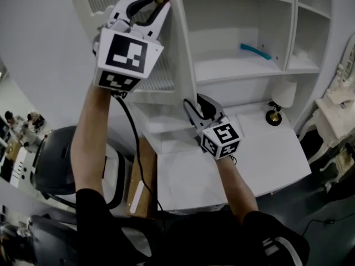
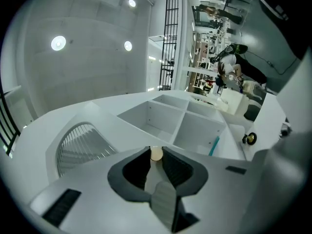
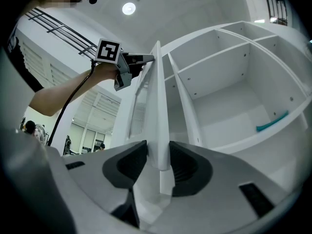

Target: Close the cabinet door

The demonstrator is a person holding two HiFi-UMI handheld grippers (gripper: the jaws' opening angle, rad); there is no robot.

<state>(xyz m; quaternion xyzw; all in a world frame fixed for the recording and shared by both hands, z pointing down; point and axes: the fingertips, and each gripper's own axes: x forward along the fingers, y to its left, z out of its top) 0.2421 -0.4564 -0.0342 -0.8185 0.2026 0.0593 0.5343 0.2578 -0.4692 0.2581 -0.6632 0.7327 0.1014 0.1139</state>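
White plastic jaws of my left tool [image 2: 156,156] are closed on the small pale round knob [image 2: 156,152], high on the white louvred cabinet door [image 3: 158,106]. The knob fills the gap between the pads.

My right tool [image 3: 159,162] sits lower on the same door. Its jaws are spread wide astride the door's free edge, the pads standing just beside it rather than pinching it.

The door stands swung out, edge-on to me, well clear of the white open-shelf cabinet [image 1: 244,71]. The cabinet's compartments lie at 2 o'clock from the right tool. A teal curved strip [image 1: 255,51] lies on one shelf there.

In the head view, at 3 o'clock from the right tool, a small black-and-brass round object [image 1: 273,117] sits on the white worktop [image 1: 260,165].
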